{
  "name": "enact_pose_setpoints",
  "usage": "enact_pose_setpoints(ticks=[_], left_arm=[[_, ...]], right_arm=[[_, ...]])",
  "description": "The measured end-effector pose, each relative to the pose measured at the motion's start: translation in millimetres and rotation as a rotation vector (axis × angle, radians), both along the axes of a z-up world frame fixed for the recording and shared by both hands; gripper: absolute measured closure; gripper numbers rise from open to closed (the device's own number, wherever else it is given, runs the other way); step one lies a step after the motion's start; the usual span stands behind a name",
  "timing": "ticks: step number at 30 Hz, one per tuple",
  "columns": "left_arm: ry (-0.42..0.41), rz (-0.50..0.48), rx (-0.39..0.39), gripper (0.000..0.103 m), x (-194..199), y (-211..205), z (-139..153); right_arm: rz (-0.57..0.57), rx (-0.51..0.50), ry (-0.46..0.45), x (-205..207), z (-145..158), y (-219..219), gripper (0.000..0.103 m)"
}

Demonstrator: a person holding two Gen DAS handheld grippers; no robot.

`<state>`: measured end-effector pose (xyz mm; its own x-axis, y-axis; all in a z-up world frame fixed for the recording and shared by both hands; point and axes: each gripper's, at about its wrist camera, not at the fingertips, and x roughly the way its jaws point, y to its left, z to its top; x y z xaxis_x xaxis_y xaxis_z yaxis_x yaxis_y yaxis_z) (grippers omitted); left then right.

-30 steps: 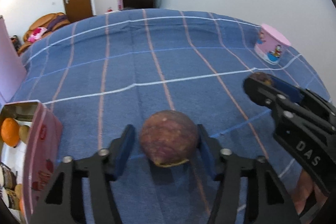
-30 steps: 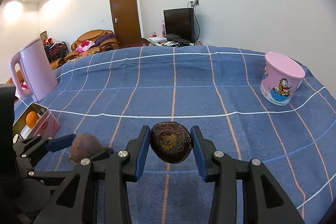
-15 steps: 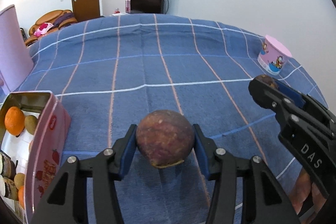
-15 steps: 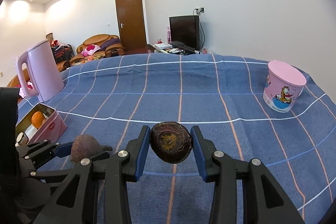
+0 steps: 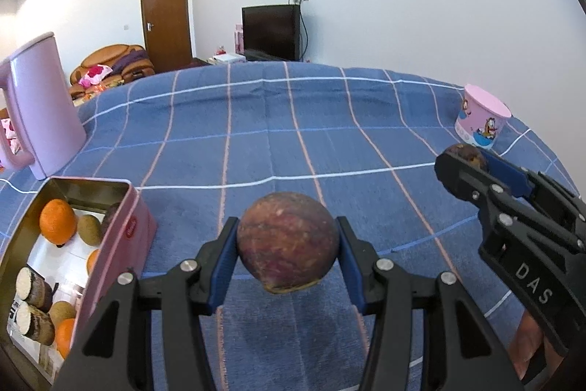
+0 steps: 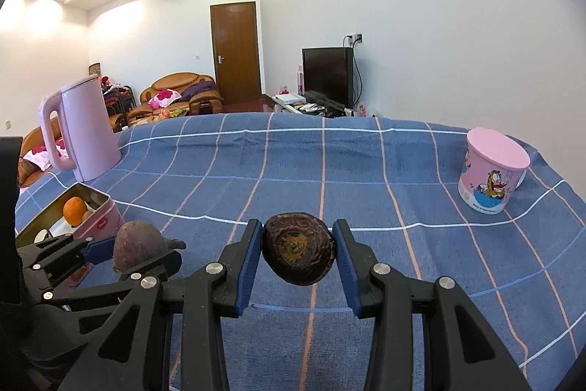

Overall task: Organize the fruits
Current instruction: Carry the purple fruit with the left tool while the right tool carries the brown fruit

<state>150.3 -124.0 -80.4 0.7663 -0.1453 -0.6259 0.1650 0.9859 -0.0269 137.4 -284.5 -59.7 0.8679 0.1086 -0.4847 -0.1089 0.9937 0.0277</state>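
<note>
My left gripper [image 5: 287,259] is shut on a reddish-purple passion fruit [image 5: 287,240] and holds it above the blue checked cloth [image 5: 293,149]. My right gripper [image 6: 297,257] is shut on a darker, wrinkled passion fruit [image 6: 298,250], also lifted off the cloth. The right gripper shows at the right of the left wrist view [image 5: 461,163]; the left gripper shows at lower left of the right wrist view [image 6: 135,250]. A pink open tin [image 5: 121,244] to the left holds oranges [image 5: 56,220], kiwis [image 5: 89,229] and other pieces.
A pink kettle [image 6: 84,134] stands at the far left of the table, behind the tin [image 6: 106,220]. A pink cartoon cup [image 6: 490,171] stands at the right edge. Beyond the table are a sofa [image 6: 175,94], a TV [image 6: 326,76] and a door.
Both grippers have risen with their fruits and tilted up, so more of the room shows. The left gripper closed fully on its fruit and lifted it; the tin and kettle came further into view.
</note>
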Motion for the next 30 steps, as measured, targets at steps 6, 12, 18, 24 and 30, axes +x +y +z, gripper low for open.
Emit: enact_pose_setpoints(ticks=[6, 12, 18, 24, 30], left_arm=[[-0.039, 0.017, 0.008, 0.05, -6.6, 2.4, 3.9], [-0.065, 0.032, 0.011, 0.05, -11.1, 4.4, 6.6], [-0.092, 0.043, 0.016, 0.05, -16.8, 4.7, 9.1], [-0.117, 0.052, 0.02, 0.05, -22.1, 5.0, 11.8], [-0.14, 0.059, 0.021, 0.05, -26.3, 6.0, 13.4]], right_arm=[[0.005, -0.007, -0.022, -2.9, 1.6, 1.6, 0.061], [0.006, -0.001, -0.032, -6.5, 3.2, 1.6, 0.061], [0.009, 0.003, -0.046, -11.0, 4.6, 1.9, 0.061], [0.009, 0.009, -0.059, -16.2, 5.8, 1.6, 0.061], [0.012, 0.004, -0.074, -21.0, 6.6, 3.5, 0.061]])
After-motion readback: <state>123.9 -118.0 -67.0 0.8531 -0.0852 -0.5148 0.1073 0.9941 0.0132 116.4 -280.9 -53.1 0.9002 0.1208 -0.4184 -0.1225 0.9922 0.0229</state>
